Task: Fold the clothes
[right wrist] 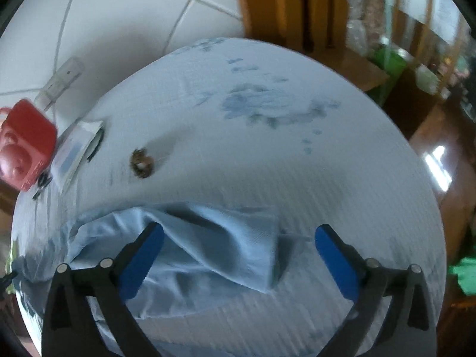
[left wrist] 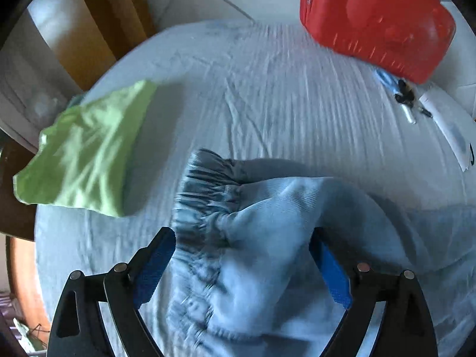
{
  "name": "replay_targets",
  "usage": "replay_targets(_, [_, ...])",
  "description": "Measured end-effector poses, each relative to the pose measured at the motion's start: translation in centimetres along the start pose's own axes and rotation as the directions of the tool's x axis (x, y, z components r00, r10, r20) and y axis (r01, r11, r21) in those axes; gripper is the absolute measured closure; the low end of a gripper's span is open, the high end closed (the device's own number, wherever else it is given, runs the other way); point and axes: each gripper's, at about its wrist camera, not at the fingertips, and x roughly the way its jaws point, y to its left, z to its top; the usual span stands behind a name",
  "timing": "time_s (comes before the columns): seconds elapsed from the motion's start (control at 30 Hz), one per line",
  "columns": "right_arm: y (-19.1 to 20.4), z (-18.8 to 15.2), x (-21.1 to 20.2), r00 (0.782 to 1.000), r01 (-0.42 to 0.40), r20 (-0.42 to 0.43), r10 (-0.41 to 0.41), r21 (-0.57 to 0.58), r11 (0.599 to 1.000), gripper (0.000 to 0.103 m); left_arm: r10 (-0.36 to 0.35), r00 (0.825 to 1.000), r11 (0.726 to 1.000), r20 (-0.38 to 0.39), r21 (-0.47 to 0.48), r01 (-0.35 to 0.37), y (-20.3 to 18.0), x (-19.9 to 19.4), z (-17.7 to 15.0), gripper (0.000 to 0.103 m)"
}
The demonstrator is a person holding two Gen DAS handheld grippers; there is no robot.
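A light blue garment with a gathered elastic waistband lies on the round table with its pale blue cloth. My left gripper hangs open just above it, the waistband end lying between the blue pads without being pinched. In the right wrist view the other end of the blue garment lies rumpled on the pale blue cloth. My right gripper stands wide open over it, its pads clear of the fabric. A folded green cloth rests at the table's left edge.
A red case sits at the far right of the table, with keys and a white packet beside it. A small brown ring-shaped item lies on the cloth. Wooden furniture and white floor tiles surround the table.
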Motion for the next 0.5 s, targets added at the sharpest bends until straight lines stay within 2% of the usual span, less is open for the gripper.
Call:
replay_targets(0.07, [1.3, 0.0, 1.2, 0.999, 0.006, -0.038, -0.008, -0.048, 0.999, 0.0, 0.011, 1.0, 0.999, -0.015, 0.03, -0.011, -0.5, 1.1, 0.0, 0.011])
replay_targets(0.17, [2.5, -0.3, 3.1, 0.995, 0.053, -0.08, -0.06, -0.097, 0.994, 0.0, 0.004, 0.999, 0.999, -0.034, 0.038, -0.002, -0.6, 2.5, 0.1, 0.011])
replay_targets(0.23, [2.9, -0.5, 4.3, 0.991, 0.084, -0.095, -0.096, -0.116, 0.99, 0.0, -0.005, 0.998, 1.0, -0.056, 0.024, 0.006, -0.6, 3.6, 0.2, 0.008])
replay_targets(0.27, [2.9, -0.5, 4.9, 0.989, 0.099, -0.098, -0.111, -0.123, 0.988, 0.0, -0.009, 0.998, 1.0, -0.058, 0.005, 0.009, -0.3, 4.0, 0.2, 0.0])
replay_targets(0.33, [3.1, -0.4, 6.1, 0.984, 0.12, -0.116, -0.137, -0.139, 0.983, 0.0, -0.064, 0.994, 0.997, -0.086, -0.053, 0.06, 0.7, 4.6, 0.5, 0.0])
replay_targets(0.37, [3.2, -0.4, 6.7, 0.98, 0.127, -0.131, -0.147, -0.149, 0.981, 0.0, -0.066, 0.992, 0.997, -0.107, -0.047, 0.061, 0.7, 4.8, 0.6, 0.0])
replay_targets(0.4, [3.5, -0.5, 6.9, 0.977, 0.135, -0.141, -0.159, -0.165, 0.977, 0.014, -0.057, 0.991, 0.998, -0.121, -0.043, 0.052, 0.6, 4.8, 0.6, 0.0])
replay_targets(0.43, [4.0, -0.6, 6.7, 0.975, 0.15, -0.137, -0.176, -0.187, 0.971, 0.033, -0.06, 0.99, 0.997, -0.128, -0.049, 0.055, 0.3, 4.5, 0.7, 0.011])
replay_targets(0.47, [4.6, -0.7, 6.6, 0.972, 0.164, -0.133, -0.194, -0.209, 0.964, 0.053, -0.068, 0.989, 0.997, -0.135, -0.057, 0.061, 0.0, 4.0, 0.9, 0.037])
replay_targets(0.5, [5.1, -0.8, 6.2, 0.969, 0.183, -0.121, -0.215, -0.234, 0.955, 0.098, -0.062, 0.99, 0.998, -0.124, -0.041, 0.058, -0.6, 3.1, 1.1, 0.044])
